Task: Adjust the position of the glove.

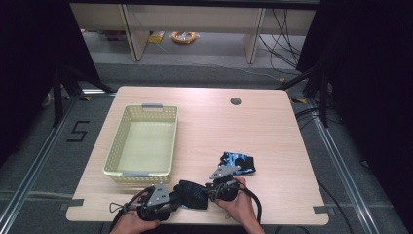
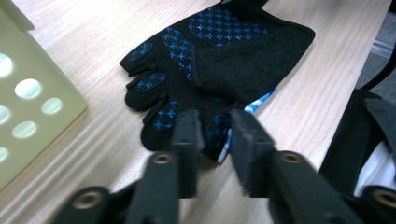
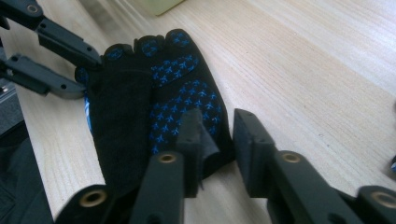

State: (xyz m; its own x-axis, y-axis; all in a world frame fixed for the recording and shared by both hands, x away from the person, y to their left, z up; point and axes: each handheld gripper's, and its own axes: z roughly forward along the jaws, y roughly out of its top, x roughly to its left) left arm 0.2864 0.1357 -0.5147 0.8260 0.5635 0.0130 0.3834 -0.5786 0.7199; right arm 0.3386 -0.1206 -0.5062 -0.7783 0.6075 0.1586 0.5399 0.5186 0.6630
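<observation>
The wooden table (image 1: pixel 272 122) carries a pale yellow perforated basket (image 1: pixel 144 141) on its left half. At the near edge, between the 2 grippers, lies a black fingerless glove (image 1: pixel 192 194), palm up, studded with small blue grip marks (image 2: pixel 210 28) and showing a blue-and-white edge underneath. It lies flat, long axis running left to right, fingers toward the left gripper (image 2: pixel 212 135) and cuff toward the right gripper (image 3: pixel 217 140). A 2nd glove (image 1: pixel 238 162), black with blue pattern, sits just beyond the right gripper. Both hands grip their tools low at the table's near edge, aimed inward at each other. The left gripper's jaws are slightly spread around a finger end; the right gripper's jaws are apart, with a fold of cuff against 1 jaw.
</observation>
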